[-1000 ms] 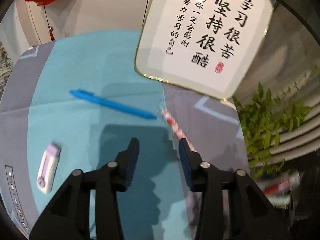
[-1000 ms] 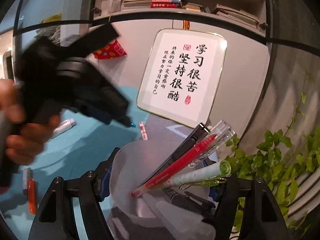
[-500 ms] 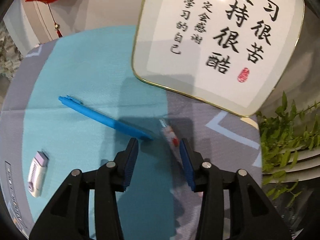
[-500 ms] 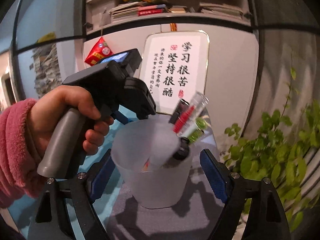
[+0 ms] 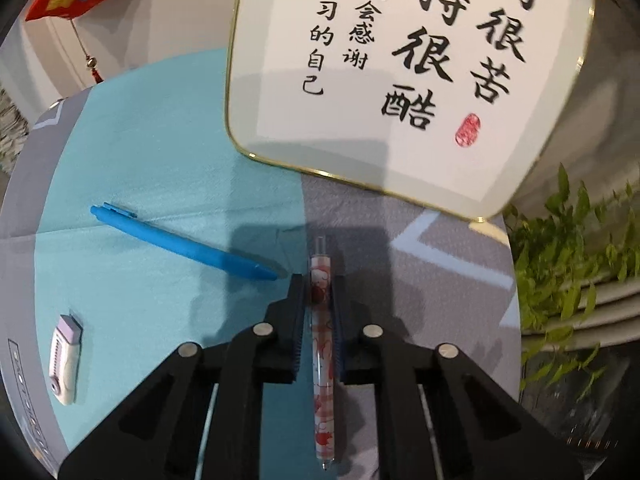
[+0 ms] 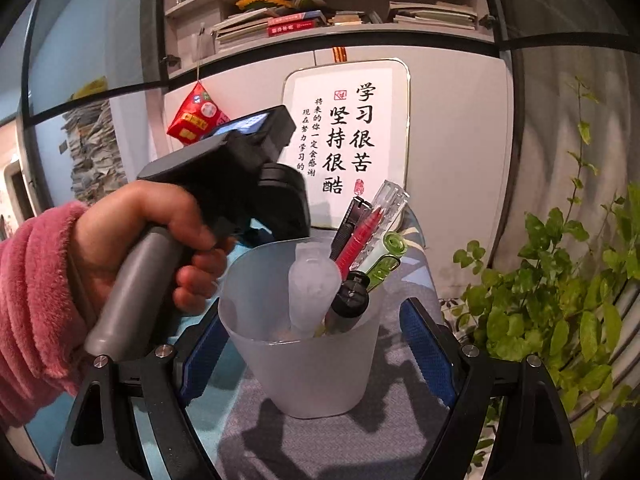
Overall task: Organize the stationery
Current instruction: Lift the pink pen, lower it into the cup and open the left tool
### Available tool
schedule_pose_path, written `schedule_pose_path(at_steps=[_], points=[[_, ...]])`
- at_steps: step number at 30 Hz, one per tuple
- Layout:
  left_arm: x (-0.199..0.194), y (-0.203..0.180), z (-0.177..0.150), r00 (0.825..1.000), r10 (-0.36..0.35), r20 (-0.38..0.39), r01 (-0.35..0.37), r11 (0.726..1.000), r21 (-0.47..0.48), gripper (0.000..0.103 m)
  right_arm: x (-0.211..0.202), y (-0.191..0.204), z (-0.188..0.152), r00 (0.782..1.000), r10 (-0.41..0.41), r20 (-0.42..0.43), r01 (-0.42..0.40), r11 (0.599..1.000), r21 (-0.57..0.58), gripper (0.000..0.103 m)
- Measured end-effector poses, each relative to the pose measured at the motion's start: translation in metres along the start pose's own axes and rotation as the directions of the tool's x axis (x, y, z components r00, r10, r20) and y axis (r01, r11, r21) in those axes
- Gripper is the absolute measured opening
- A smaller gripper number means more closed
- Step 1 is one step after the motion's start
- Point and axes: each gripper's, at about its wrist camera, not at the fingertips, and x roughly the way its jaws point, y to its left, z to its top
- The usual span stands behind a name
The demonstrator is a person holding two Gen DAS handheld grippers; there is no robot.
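Pens like this red-patterned pen (image 5: 321, 320) are light, stiff and slick-barrelled, so I judge that a pinch near mid-barrel is the safe hold; taken nearer an end it would likely swing. My left gripper (image 5: 317, 280) has its jaws closed narrow on that pen's upper barrel, the tip trailing toward me over the grey part of the tabletop (image 5: 440, 264). A blue pen (image 5: 180, 242) and a small lilac eraser-like piece (image 5: 64, 354) lie loose on the teal cloth. My right gripper (image 6: 316, 344) stands with its jaws set wide around the frosted cup (image 6: 312, 368); I see no pad pressing its wall. That cup already holds a red pen (image 6: 358, 240), a black one, a clear one and a green roll, all leaning right, with room left.
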Motion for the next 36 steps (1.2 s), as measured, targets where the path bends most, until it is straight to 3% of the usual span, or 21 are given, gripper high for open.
schedule_pose_path(at_steps=[4,13,19,21,24,29,36], points=[[-0.012,0.021,-0.015,0.998,-0.063,0.002,0.063,0.997,0.052,0.011,-0.001,0.004,0.0,1.0,0.019,0.002,-0.019,1.0,-0.023,0.072],[-0.056,0.052,-0.047,0.987,-0.145,0.069,0.139,0.987,0.086,0.011,-0.002,0.005,-0.001,1.0,0.009,-0.007,-0.009,1.0,-0.03,0.072],[-0.098,0.05,-0.066,0.965,-0.187,0.186,0.168,0.979,0.112,0.011,-0.007,0.009,0.003,1.0,-0.027,0.016,0.027,0.999,-0.034,0.081],[-0.108,0.045,-0.071,0.956,-0.213,0.201,0.193,0.974,0.118,0.011,-0.009,0.012,0.004,0.999,-0.034,0.025,0.035,0.998,-0.044,0.072],[-0.127,0.04,-0.074,0.941,-0.253,0.224,0.226,0.964,0.139,0.011,-0.01,0.013,0.003,0.999,-0.042,0.028,0.043,0.998,-0.05,0.071],[-0.171,0.025,-0.074,0.89,-0.344,0.3,0.293,0.934,0.202,0.011,-0.011,0.015,0.001,0.998,-0.051,0.044,0.053,0.997,-0.06,0.071],[-0.193,-0.022,-0.074,0.771,-0.459,0.441,0.327,0.88,0.345,0.011,-0.011,0.014,0.0,0.998,-0.049,0.049,0.051,0.997,-0.054,0.071]])
